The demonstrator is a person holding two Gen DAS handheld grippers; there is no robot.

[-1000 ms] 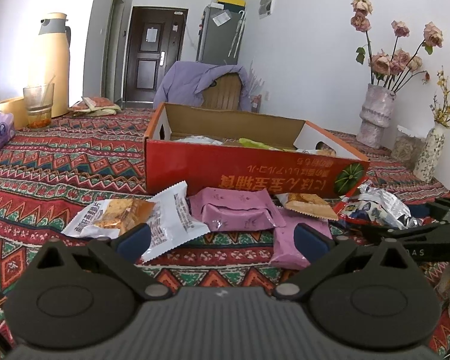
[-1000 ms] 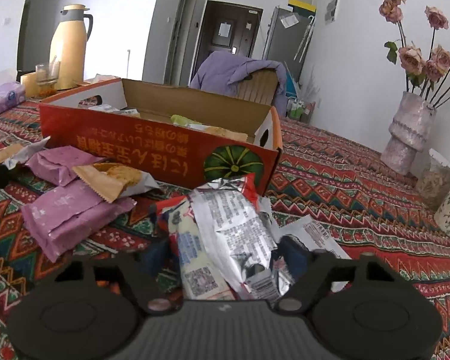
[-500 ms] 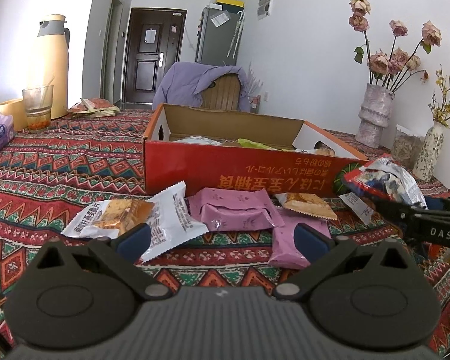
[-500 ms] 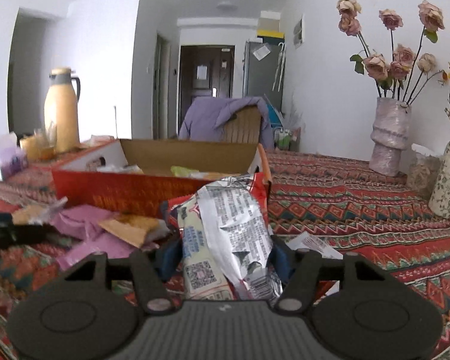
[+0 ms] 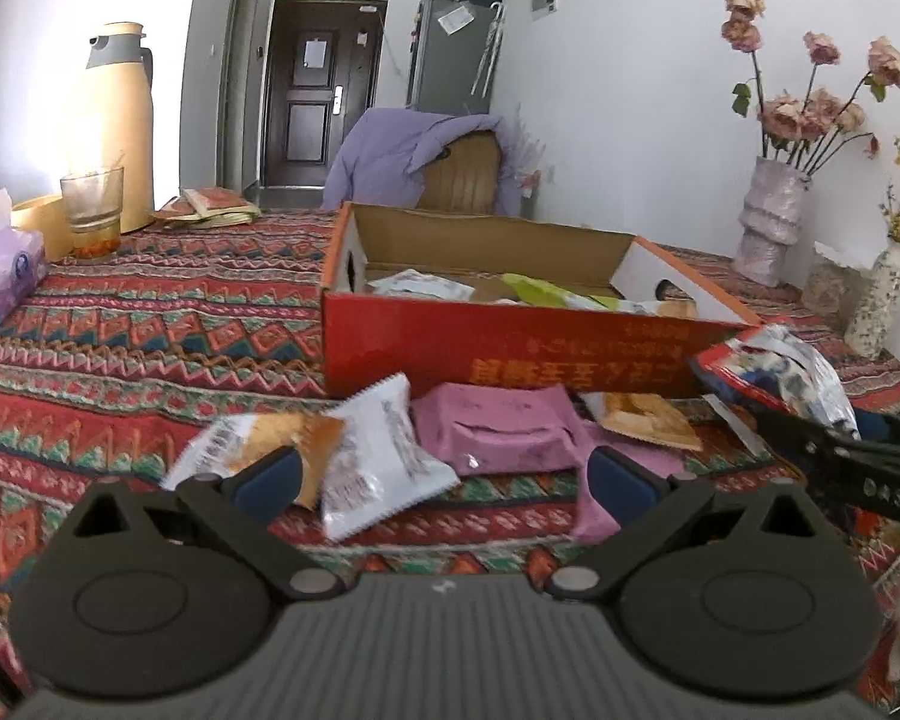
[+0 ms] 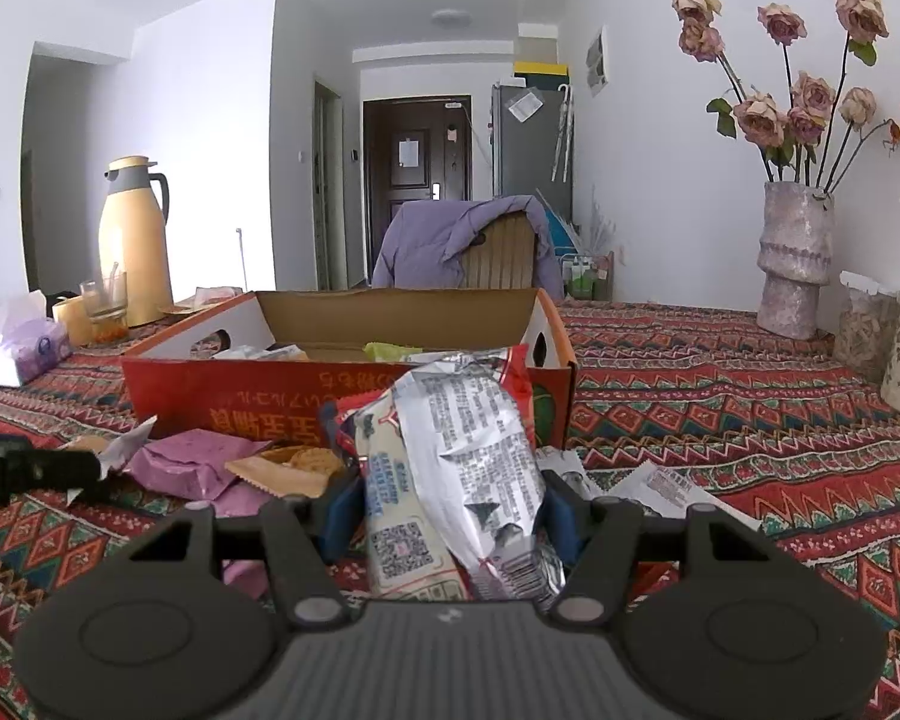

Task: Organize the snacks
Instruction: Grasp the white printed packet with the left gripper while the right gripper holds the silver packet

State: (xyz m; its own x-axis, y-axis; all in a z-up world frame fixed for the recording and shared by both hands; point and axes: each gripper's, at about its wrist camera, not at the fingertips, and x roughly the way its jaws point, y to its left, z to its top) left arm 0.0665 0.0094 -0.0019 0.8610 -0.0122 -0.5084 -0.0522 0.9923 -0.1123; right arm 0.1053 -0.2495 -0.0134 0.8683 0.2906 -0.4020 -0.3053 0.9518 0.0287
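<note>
Snack packets [image 5: 390,456] before box [image 5: 510,354]; vase [image 5: 771,219] right.

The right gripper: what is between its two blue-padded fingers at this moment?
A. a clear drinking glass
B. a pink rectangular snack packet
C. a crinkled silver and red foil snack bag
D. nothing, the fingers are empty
C. In the right wrist view the right gripper has both pads pressed against the crinkled silver and red foil snack bag, held in front of the open red cardboard box; the pink packets lie on the patterned cloth.

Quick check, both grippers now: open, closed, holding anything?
Left gripper: open, holding nothing.
Right gripper: closed on the silver and red snack packet.
</note>
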